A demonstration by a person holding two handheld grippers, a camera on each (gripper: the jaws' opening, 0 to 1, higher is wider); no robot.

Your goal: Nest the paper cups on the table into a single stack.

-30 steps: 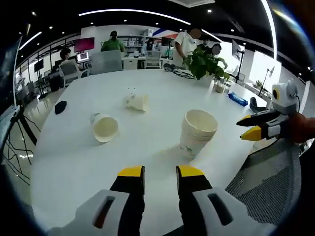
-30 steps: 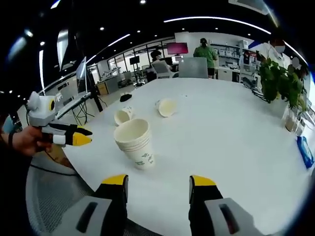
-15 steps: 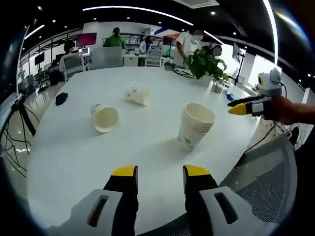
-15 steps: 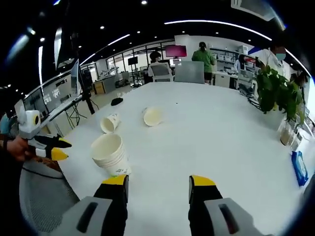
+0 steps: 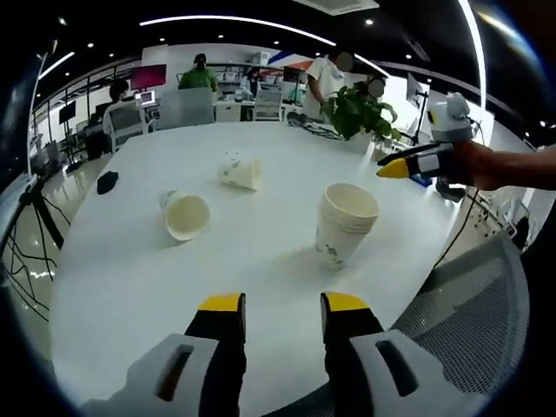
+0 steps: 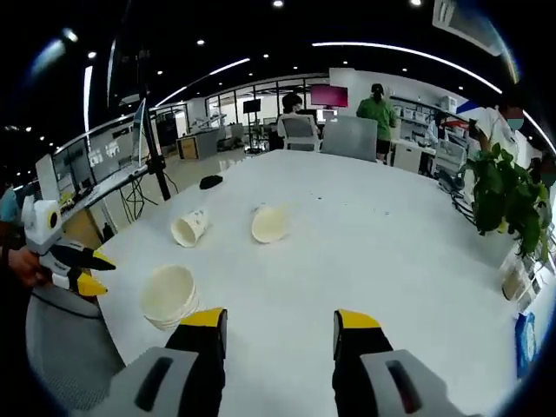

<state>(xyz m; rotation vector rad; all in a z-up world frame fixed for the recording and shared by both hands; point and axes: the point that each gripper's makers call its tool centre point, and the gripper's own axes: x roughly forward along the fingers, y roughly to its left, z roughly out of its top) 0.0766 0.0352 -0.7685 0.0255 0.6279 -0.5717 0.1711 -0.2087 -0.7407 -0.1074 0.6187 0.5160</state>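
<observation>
An open-plan office. A large white oval meeting table (image 5: 130,261) stands in the foreground, with grey mesh office chairs (image 5: 473,300) pulled up at its edge and another grey chair (image 6: 352,137) at its far end. Behind it the room runs deep, with rows of desks, computer monitors (image 5: 146,101) and a pink-lit wall screen (image 6: 335,95). Several people stand or sit at the far workstations (image 5: 201,76). The dark ceiling carries long curved light strips (image 5: 234,21) and small round spotlights. Glass partition walls (image 6: 226,109) line one side. A leafy green potted plant (image 5: 360,111) sits on the table, and a camera tripod (image 6: 156,152) stands on the floor beside it.
</observation>
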